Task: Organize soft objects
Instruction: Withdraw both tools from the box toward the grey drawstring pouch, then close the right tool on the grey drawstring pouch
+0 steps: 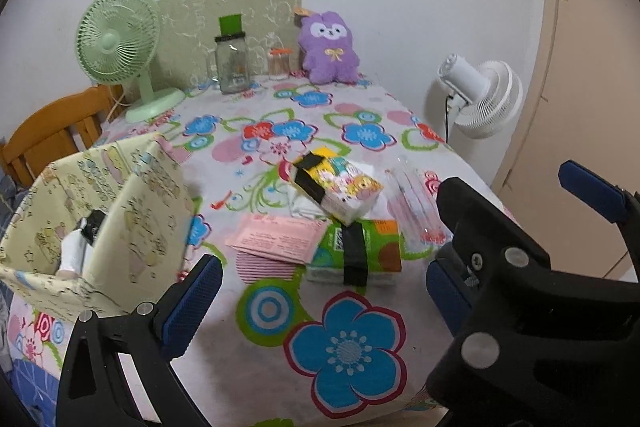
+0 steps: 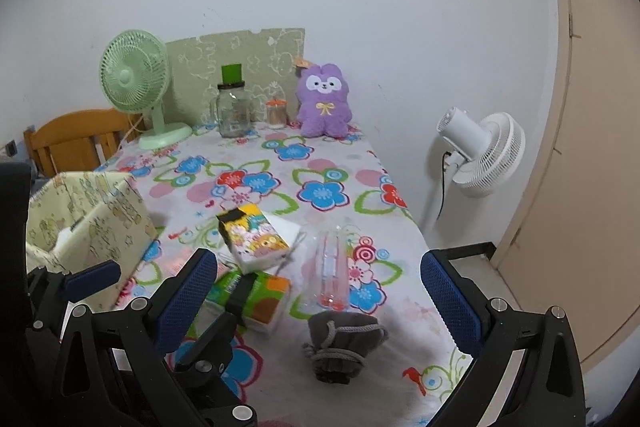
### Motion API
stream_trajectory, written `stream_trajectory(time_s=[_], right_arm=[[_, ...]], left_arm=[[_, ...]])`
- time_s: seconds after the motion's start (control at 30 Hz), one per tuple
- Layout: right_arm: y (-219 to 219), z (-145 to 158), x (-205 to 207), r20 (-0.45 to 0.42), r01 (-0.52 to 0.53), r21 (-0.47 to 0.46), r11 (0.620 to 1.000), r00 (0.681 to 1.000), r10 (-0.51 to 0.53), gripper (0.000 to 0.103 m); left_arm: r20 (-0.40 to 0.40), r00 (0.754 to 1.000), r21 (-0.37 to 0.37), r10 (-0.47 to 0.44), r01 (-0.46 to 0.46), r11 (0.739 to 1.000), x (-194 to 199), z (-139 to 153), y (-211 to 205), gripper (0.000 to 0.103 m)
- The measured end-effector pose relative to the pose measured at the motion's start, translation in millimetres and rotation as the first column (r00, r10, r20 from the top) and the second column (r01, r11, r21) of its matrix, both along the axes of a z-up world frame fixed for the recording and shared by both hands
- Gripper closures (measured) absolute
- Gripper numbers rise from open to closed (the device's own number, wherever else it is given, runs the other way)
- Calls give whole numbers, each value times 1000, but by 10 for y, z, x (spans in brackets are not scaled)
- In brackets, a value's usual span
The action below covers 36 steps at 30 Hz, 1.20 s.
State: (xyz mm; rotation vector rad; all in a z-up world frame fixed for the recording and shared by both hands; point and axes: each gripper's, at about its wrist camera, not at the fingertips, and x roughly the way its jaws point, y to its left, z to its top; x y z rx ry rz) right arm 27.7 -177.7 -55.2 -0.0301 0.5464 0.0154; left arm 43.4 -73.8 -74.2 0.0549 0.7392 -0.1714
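— Left wrist view first: what shows?
— The left gripper (image 1: 320,291) hangs above the flowered tablecloth (image 1: 352,347), its blue-padded jaws spread wide and holding nothing. The right gripper (image 1: 516,223) reaches in from the right side, also spread and empty. Between them lies a pile: a cartoon-printed tissue pack with a black band (image 1: 340,189) resting atop a green and orange tissue pack with a black band (image 1: 356,251), a pink paper sachet (image 1: 280,237) just beside it, and a clear plastic sleeve with pink contents (image 1: 412,205) to the right. A pale yellow printed fabric box (image 1: 100,223) stands at the left with something white inside. A purple plush toy (image 1: 330,47) sits upright at the far edge, near a glass jar (image 1: 233,67) and a green desk fan (image 1: 120,43).
— And the right wrist view?
— The right gripper (image 2: 320,287) is wide open and empty, over a grey drawstring pouch (image 2: 342,345) lying on the cloth. The left gripper (image 2: 92,275) sits at the left by the box.
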Motion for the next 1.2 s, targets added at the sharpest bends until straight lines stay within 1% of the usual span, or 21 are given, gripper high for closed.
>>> stream_trajectory(time_s=[0.1, 0.27, 0.63, 0.67, 0.7, 0.73, 0.9, 0.93, 1.0, 1.03, 1.07, 1.1, 1.2], right_arm=[[-27, -85, 29, -20, -5, -4, 1000, 1000, 5, 0], [-98, -218, 78, -49, 4, 11, 1000, 999, -3, 0], [-243, -540, 223, -139, 32, 57, 998, 990, -24, 1], [-253, -567, 234, -149, 34, 63, 997, 989, -24, 2], [-258, -591, 247, -158, 35, 68, 997, 987, -24, 6], [-264, -624, 266, -171, 35, 76, 996, 985, -22, 8], [-278, -745, 320, -218, 38, 100, 994, 976, -15, 10], [-280, -763, 331, -225, 39, 101, 994, 974, -15, 12], [-290, -806, 355, -246, 45, 111, 993, 969, -16, 20], [-298, -826, 367, -257, 48, 121, 992, 966, -15, 22], [-310, -849, 379, -268, 54, 131, 990, 963, -17, 30], [-315, -861, 386, -274, 60, 135, 989, 961, -21, 39], [-330, -882, 397, -284, 64, 146, 987, 958, -20, 49]], left_arm=[[-11, 999, -3, -30, 30, 1000, 14, -77, -62, 1], [-24, 998, -2, -54, 54, 999, 42, -172, -146, 1], [-74, 997, 35, -37, 40, 999, 100, -397, -225, 1], [-81, 996, 39, -34, 38, 999, 108, -422, -228, 1], [-84, 996, 42, -33, 36, 998, 114, -438, -232, 1], [-88, 996, 45, -30, 34, 998, 120, -458, -233, 1], [-101, 994, 66, -30, 36, 997, 137, -523, -249, 1], [-103, 994, 69, -29, 36, 997, 139, -528, -251, 1], [-107, 994, 74, -26, 34, 997, 149, -541, -251, 1], [-108, 994, 76, -25, 33, 997, 155, -543, -249, 2], [-108, 994, 80, -21, 30, 996, 161, -548, -246, 2], [-109, 994, 81, -18, 27, 996, 168, -552, -243, 2], [-110, 994, 79, -14, 22, 997, 188, -556, -236, 2]])
